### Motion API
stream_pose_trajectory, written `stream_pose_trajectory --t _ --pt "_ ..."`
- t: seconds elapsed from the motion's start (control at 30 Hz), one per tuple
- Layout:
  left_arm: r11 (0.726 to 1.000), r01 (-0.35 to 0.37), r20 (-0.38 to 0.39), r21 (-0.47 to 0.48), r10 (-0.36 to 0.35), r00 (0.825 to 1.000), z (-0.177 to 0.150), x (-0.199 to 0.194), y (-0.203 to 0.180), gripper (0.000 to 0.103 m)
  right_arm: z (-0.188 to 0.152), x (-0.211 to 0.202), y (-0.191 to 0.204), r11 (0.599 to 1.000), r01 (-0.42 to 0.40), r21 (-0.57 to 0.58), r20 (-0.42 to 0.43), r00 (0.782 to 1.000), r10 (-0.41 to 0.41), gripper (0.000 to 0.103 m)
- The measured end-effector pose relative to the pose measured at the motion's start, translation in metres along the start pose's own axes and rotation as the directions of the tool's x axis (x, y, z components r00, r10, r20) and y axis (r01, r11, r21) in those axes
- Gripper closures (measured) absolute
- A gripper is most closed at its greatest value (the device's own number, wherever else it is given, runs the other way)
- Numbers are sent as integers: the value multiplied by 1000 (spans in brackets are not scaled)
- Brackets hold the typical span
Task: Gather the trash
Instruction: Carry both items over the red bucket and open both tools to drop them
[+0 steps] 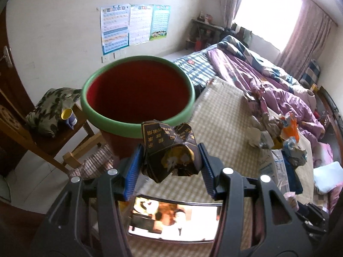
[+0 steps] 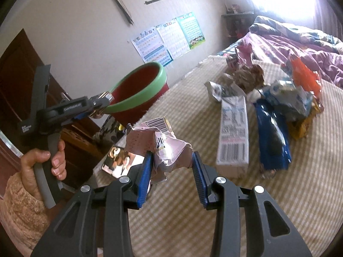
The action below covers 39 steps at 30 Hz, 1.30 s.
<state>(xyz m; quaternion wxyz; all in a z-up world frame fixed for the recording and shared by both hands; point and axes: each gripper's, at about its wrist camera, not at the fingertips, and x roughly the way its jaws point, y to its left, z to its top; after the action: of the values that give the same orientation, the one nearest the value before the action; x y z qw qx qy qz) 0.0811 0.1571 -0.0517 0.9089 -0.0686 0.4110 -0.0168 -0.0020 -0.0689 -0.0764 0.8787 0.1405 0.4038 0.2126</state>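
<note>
Counting grippers: two, both closed on trash. Left gripper (image 1: 170,158) clamps one crumpled dark wrapper (image 1: 171,150), held just in front of the one red bucket (image 1: 137,90) with a green rim. Right gripper (image 2: 172,169) clamps one crumpled pink wrapper (image 2: 165,145) above the bed. One pile of trash (image 2: 268,111) lies on the checked mat (image 2: 182,203): one white carton (image 2: 233,132), one blue packet (image 2: 272,137), one orange wrapper (image 2: 304,75), the rest too jumbled to count. Three posters (image 1: 133,25) hang on the wall, purple quilt (image 1: 268,79) behind, wooden chair (image 1: 42,141) beside the bed.
</note>
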Motion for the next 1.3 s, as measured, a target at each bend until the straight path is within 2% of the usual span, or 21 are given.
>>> stream_pose_trajectory --t 0.43,0.73,1.07,1.3 --pt "996 76 1 42 -76 997 25 10 38 54 35 21 38 997 69 42 73 995 -72 66" --pt "989 128 -12 72 -127 992 45 21 62 54 63 45 74 993 115 5 115 987 -115 66" --pt "984 148 -39 96 -145 989 58 41 84 54 86 63 100 990 138 -9 149 980 -135 66" --pt "981 161 -41 112 -158 987 69 51 92 54 97 85 109 989 144 -14 137 981 -141 66"
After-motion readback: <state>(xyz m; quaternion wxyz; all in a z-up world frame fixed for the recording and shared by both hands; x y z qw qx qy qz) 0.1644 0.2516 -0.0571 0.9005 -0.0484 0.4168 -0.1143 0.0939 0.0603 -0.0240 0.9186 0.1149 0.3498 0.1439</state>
